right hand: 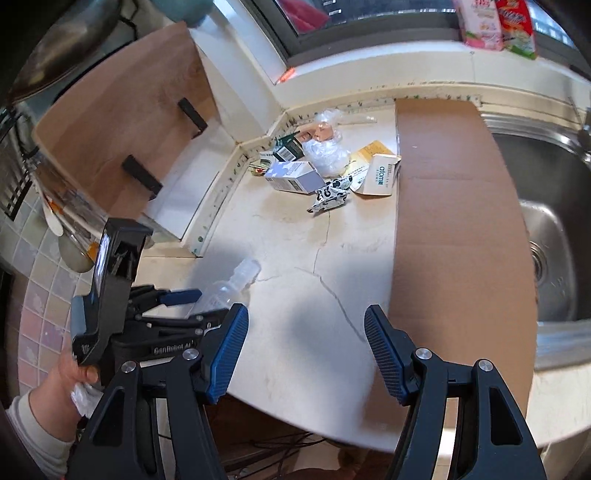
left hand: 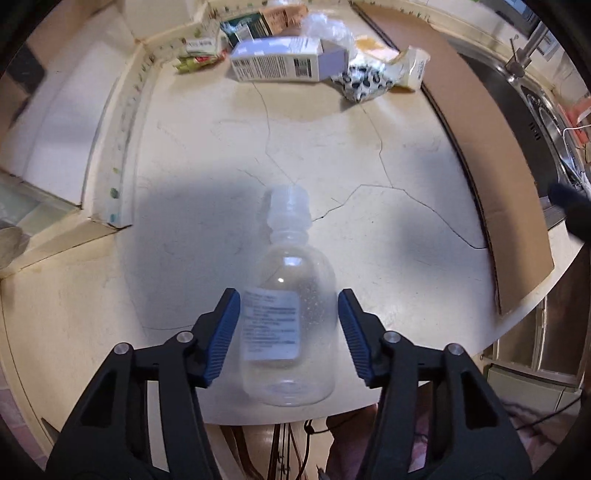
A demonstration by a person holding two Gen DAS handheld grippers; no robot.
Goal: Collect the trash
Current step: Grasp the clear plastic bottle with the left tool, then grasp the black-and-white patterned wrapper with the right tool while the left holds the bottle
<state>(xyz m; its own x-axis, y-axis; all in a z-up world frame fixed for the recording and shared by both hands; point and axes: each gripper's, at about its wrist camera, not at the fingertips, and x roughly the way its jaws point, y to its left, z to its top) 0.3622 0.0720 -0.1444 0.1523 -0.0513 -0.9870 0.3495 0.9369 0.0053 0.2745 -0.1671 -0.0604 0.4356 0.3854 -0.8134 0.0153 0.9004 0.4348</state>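
Bottle [left hand: 291, 314], clear plastic, one white label, pale screw cap: lies on its side on the cracked cream countertop [left hand: 388, 229], cap pointing toward the trash pile [left hand: 314, 62] at the back corner, base close to the counter's front edge. My left gripper [left hand: 288, 325] points down over the bottle with a blue pad on either flank of its body; the left pad [left hand: 225, 332] looks to be at the label edge, the right pad with a thin gap, so I count the jaws as straddling and part-spread, not pinching. My right gripper [right hand: 306, 354] hangs to the right of the bottle, jaws spread on bare counter, holding nothing. Pile beyond the bottle's cap: pale lavender carton [left hand: 280, 61], crumpled clear bag [left hand: 328, 29], black-and-white patterned wrapper [left hand: 362, 83], cream packet [left hand: 410, 68], green cartons behind. Cardboard sheet [left hand: 491, 155] to the bottle's right, partly over the steel sink [right hand: 546, 206]. Hazards, as I judge them: the bottle is round, smooth and light, so uneven pad closure could roll it or squirt it out toward the front edge and off the counter; thin walls may buckle under a hard squeeze and slip; a grip low on the body leaves the cap end drooping on the lift. Label surface may be slicker than bare plastic.
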